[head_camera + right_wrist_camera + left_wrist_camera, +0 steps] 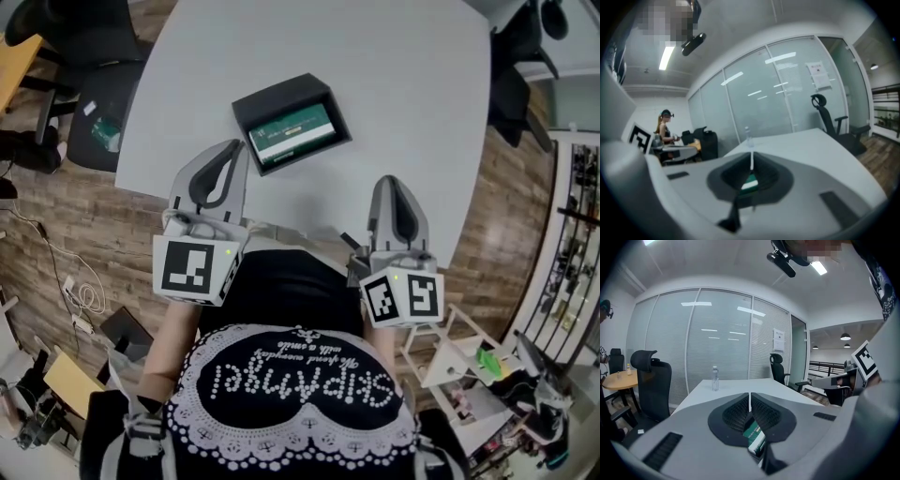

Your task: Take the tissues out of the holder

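On the white surface (394, 75), the black holder (279, 96) keeps the green tissues (295, 133) inside, at 2 o'clock from the left gripper (228, 153) and 10 o'clock from the right gripper (392, 183) (both have jaws pressed together, gripping nothing).

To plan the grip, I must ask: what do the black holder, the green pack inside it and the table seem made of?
Holder: probably rigid plastic or coated board, matte black; straight walls, no shine.
Green pack: likely thin printed plastic film, though possibly card; flat face with white lettering.
Table: probably laminate, smooth matte pale grey; uniform, no grain.
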`<state>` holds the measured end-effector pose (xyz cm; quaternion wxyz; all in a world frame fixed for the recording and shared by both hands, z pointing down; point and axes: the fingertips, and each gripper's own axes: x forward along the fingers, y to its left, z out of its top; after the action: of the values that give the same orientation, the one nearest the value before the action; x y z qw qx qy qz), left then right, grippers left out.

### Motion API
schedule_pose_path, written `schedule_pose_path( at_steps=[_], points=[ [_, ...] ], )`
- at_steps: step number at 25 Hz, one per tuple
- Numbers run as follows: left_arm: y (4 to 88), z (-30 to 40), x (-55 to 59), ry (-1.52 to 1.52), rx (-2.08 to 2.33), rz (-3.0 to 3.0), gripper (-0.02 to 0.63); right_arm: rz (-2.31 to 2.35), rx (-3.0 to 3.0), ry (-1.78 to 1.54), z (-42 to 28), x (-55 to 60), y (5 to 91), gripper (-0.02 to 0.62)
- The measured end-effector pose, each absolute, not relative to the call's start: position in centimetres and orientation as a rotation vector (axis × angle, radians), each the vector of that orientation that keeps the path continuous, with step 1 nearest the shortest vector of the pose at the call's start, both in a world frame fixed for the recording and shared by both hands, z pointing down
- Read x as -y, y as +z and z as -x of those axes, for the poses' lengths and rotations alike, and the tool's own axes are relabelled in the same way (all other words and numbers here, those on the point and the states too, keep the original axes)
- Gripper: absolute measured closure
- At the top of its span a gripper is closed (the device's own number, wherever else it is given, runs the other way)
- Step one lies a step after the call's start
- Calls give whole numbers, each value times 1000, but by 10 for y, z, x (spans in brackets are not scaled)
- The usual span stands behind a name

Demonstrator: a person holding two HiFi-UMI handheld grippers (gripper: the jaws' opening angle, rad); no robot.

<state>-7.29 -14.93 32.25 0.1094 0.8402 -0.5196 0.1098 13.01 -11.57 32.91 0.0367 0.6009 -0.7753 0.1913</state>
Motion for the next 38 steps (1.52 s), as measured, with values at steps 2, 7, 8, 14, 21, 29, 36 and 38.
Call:
schedule_pose_path(
  at_steps=[2,7,8,14,21,29,36,38],
  points=[
    [323,73,150,323,1532,-2467,566,-1839,2385,586,-130,117,329,560],
    [323,73,148,314,1550,-2467,566,-1830,2402,573,-131,118,328,560],
    [323,73,147,312,1555,-2464,566,-1826,2404,571,-131,118,328,560],
    [321,79,144,295,1588,-2453,566,-1805,2423,552,-130,119,325,560],
    [311,83,151,303,1622,-2497,563,-1793,2439,543,-132,120,323,560],
    [307,70,158,327,1534,-2555,448,-1830,2427,529,-141,116,321,560],
    [308,60,165,336,1473,-2575,446,-1884,2392,530,-157,113,322,560],
    [308,56,166,337,1448,-2594,436,-1894,2386,534,-160,112,323,560]
  ],
)
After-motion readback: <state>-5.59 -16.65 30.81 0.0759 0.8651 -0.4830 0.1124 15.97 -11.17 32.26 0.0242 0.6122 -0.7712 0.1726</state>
